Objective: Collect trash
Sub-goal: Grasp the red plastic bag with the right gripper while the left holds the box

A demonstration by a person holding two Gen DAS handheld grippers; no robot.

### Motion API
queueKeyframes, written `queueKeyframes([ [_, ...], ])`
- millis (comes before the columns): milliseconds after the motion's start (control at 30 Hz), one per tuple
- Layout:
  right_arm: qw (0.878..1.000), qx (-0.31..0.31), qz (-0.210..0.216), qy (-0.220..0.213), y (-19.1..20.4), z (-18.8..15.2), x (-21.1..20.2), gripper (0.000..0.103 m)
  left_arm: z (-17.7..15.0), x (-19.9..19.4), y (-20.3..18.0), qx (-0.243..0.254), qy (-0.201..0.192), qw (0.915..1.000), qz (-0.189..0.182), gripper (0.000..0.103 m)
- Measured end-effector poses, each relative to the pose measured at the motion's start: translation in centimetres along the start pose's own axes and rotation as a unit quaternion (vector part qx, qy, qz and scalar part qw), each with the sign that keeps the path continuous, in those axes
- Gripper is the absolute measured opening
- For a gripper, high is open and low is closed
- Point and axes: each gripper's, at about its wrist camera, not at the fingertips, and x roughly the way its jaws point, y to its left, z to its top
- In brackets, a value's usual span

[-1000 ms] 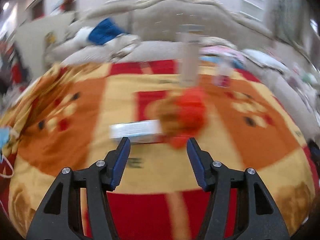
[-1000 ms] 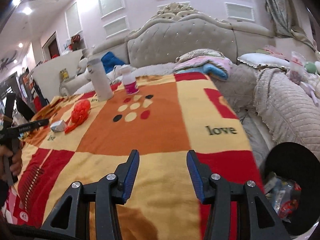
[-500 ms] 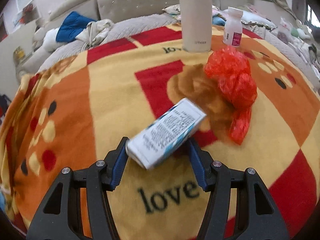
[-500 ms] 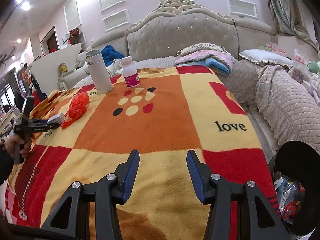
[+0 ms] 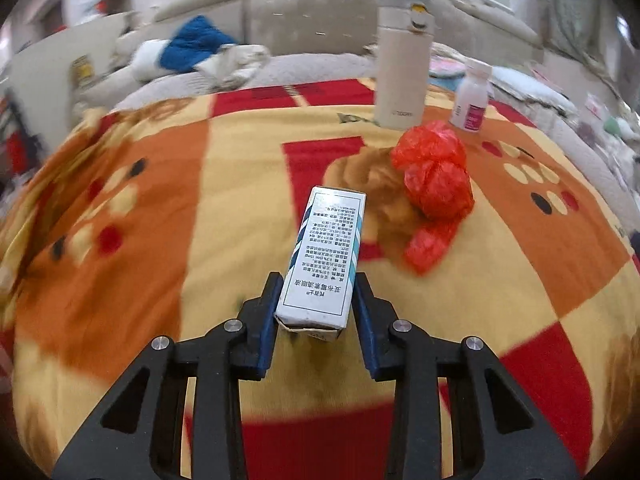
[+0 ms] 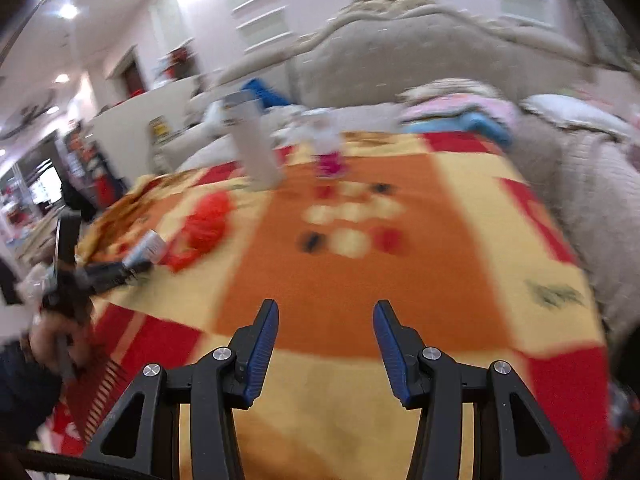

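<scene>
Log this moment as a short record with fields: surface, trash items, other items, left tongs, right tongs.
surface: patterned blanket
trash items: white printed box; red plastic bag beside it on the blanket
other items: cream flask and small white bottle, both upright behind the bag
left tongs: closing, box between the fingers, pads touching its sides
right tongs: open, nothing between them

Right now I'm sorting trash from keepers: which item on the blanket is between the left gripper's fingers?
The white printed carton, between the closing left gripper jaws. The red plastic bag, cream flask and small pink-labelled bottle lie beyond it, untouched.
</scene>
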Motion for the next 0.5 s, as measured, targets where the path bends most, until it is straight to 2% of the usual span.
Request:
queueKeyframes([
  [100,0.998,-0.014,0.053,0.020,4.3,2.9,4.5,0.064,-2.6,-1.2,0.8,-0.082,0.005,0.9966,0.005,0.032],
  [133,0.998,-0.016,0.061,0.023,5.6,3.5,5.9,0.072,-3.2,-0.9,1.0,-0.100,0.021,0.9948,0.007,0.032],
  [167,0.997,-0.018,0.071,0.022,7.1,4.4,7.6,0.077,-3.4,-1.3,1.4,-0.114,0.011,0.9933,0.010,0.032],
  [233,0.996,-0.020,0.082,0.024,9.1,5.6,10.4,0.078,-3.5,-1.3,2.3,-0.142,0.010,0.9895,0.026,0.032],
  [300,0.995,-0.017,0.086,0.037,10.6,6.8,13.6,0.078,-3.6,-1.2,2.9,-0.160,0.010,0.9868,0.024,0.029],
  [367,0.997,-0.014,0.062,0.053,11.7,7.7,16.9,0.078,-3.5,-1.0,2.9,-0.160,0.014,0.9866,0.032,0.028],
  [433,0.996,-0.011,0.056,0.072,12.2,7.7,19.0,0.078,-3.5,-1.0,2.8,-0.160,0.014,0.9863,0.038,0.028],
  [467,0.995,-0.011,0.056,0.085,12.4,7.6,19.9,0.073,-3.4,-0.9,2.8,-0.161,0.015,0.9861,0.037,0.028],
  [500,0.994,-0.016,0.052,0.098,12.7,7.3,20.5,0.061,-3.3,-0.8,2.8,-0.162,0.015,0.9859,0.037,0.028],
])
